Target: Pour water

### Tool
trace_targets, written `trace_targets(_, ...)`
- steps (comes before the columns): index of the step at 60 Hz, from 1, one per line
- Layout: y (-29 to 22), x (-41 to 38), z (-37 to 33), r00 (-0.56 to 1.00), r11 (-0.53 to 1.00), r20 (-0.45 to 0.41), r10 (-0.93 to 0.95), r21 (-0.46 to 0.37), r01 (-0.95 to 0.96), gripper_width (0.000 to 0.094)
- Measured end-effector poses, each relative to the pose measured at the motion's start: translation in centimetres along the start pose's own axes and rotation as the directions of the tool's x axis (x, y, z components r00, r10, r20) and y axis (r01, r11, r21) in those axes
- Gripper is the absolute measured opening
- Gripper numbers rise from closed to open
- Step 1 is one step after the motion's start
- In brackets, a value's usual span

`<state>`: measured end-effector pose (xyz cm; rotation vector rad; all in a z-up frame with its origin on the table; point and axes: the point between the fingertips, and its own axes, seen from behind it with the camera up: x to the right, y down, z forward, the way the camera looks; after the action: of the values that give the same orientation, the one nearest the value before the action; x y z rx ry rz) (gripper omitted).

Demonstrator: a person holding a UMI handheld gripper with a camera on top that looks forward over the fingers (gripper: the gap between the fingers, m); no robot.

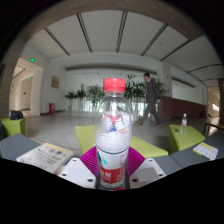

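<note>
Held level, pointing straight ahead into a lobby. Gripper [113, 170] pinching an upright water bottle [113, 135] (red cap on) between both pink pads [91, 160], raised above the table [25, 150].

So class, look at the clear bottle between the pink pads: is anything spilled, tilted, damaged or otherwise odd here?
Nothing stands out. The clear plastic water bottle with a red cap stands upright with its cap on, held between the jaws of the gripper. No spill or damage shows.
</note>
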<state>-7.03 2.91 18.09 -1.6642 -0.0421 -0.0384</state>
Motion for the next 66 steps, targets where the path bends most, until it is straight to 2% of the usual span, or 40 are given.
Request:
trace_targets(5,5.7,2.9,1.4,1.000,0.997,-0.016,-0.005,-0.081,0.004,0.0325)
trace_targets(6,5.6,1.3,0.4,1.000,0.996,-0.019,-0.003,-0.092,0.001,0.0325)
trace_targets(12,10.6,4.2,1.9,0.999,0.988,-0.024,-0.023,-0.155,0.019,0.0326)
trace_targets(16,12.3,1.9,0.1,0.998,0.978,-0.019,-0.054,-0.201,0.049,0.0336)
trace_targets(18,11.4,1.8,0.1,0.998,0.987,-0.016,-0.058,-0.149,0.055,0.0330)
trace_targets(20,11.9,2.0,0.0,0.998,0.985,-0.020,-0.059,-0.164,0.055,0.0337)
trace_targets(25,11.5,2.1,-0.3,0.999,0.986,-0.025,-0.037,-0.165,0.032,0.0443)
trace_targets(30,11.9,2.5,0.0,0.999,0.978,-0.039,-0.020,-0.207,0.012,0.0550)
trace_targets(31,12.0,2.3,-0.3,0.999,0.975,-0.042,-0.020,-0.222,0.010,0.0594)
trace_targets(35,11.8,1.7,-1.7,0.999,0.967,-0.032,-0.016,-0.255,0.007,0.0878)
trace_targets(38,11.1,1.6,-3.2,0.999,0.963,-0.039,-0.023,-0.270,0.011,0.0833)
trace_targets(42,9.8,1.9,-4.9,0.997,0.961,-0.066,-0.038,-0.275,0.018,0.0866)
trace_targets(49,7.1,1.1,-10.2,0.994,0.959,-0.085,-0.063,-0.280,0.037,0.0855)
trace_targets(66,3.2,-1.1,-30.7,0.991,0.946,-0.116,-0.063,-0.324,0.022,0.0852)
